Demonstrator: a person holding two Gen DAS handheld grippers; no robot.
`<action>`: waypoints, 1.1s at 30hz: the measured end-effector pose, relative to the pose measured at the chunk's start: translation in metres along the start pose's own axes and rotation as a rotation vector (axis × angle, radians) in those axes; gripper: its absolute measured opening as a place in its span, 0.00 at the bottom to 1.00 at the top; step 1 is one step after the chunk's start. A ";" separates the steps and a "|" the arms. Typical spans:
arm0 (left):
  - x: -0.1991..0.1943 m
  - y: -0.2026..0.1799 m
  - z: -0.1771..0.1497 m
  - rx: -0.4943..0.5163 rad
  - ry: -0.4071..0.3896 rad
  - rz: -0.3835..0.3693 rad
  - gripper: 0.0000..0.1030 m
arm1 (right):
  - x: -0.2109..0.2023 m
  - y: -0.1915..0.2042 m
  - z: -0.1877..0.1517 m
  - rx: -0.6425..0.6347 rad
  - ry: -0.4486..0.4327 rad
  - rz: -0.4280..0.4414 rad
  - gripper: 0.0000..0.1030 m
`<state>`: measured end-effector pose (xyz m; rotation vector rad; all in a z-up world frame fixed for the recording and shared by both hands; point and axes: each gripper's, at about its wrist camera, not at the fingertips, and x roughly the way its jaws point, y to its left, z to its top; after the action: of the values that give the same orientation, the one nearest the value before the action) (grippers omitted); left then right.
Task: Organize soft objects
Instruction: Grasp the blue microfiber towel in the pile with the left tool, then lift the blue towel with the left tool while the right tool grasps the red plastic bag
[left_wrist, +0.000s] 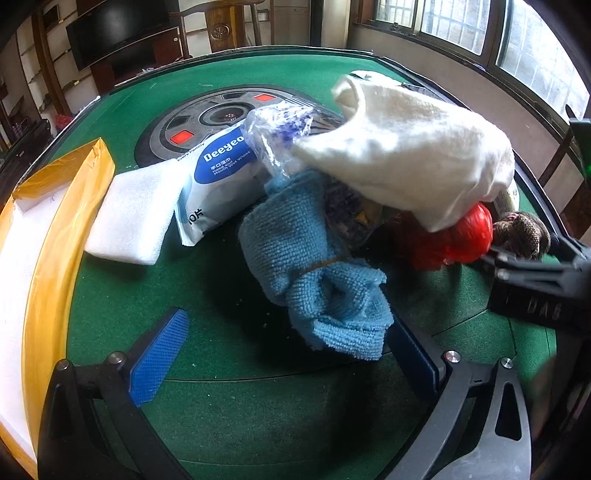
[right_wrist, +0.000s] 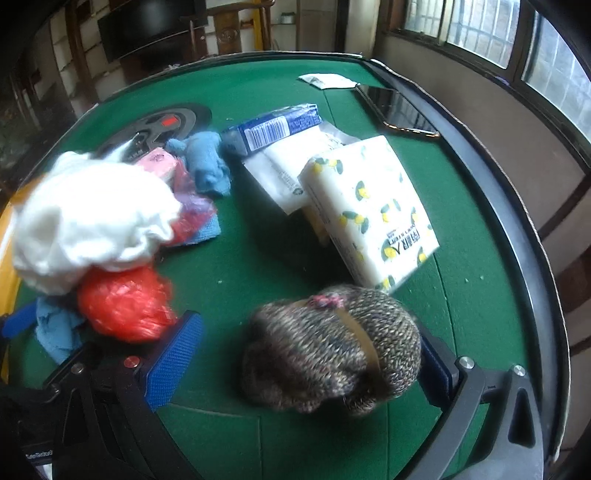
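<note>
A: What covers the green bench (left_wrist: 229, 398)?

B: A yellow-edged box (left_wrist: 55, 229) sits at its left. A white towel (left_wrist: 417, 155) tops a pile, over a blue microfibre cloth (left_wrist: 317, 280) and a red plastic bag (left_wrist: 465, 236). A lemon-print tissue pack (right_wrist: 373, 214) lies farther right.

A: And the grippers?

B: The left gripper (left_wrist: 284, 354) has wide fingers, the blue cloth's end between them. The right gripper (right_wrist: 306, 358) also has wide fingers, either side of a speckled knit bundle (right_wrist: 332, 350).
</note>
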<state>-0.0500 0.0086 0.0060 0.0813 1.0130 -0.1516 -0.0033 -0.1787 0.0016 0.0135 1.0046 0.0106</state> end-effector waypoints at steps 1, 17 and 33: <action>0.000 -0.001 0.000 -0.001 0.000 0.003 1.00 | 0.002 0.000 0.002 -0.003 0.011 0.002 0.99; -0.045 0.046 -0.007 -0.183 -0.207 -0.202 1.00 | -0.152 -0.017 -0.016 -0.004 -0.497 -0.071 0.99; -0.082 0.148 -0.011 -0.235 -0.182 0.002 1.00 | -0.067 -0.015 0.014 0.163 -0.456 0.004 0.99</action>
<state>-0.0781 0.1632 0.0695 -0.1436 0.8424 -0.0364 -0.0274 -0.1950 0.0658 0.1601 0.5477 -0.0683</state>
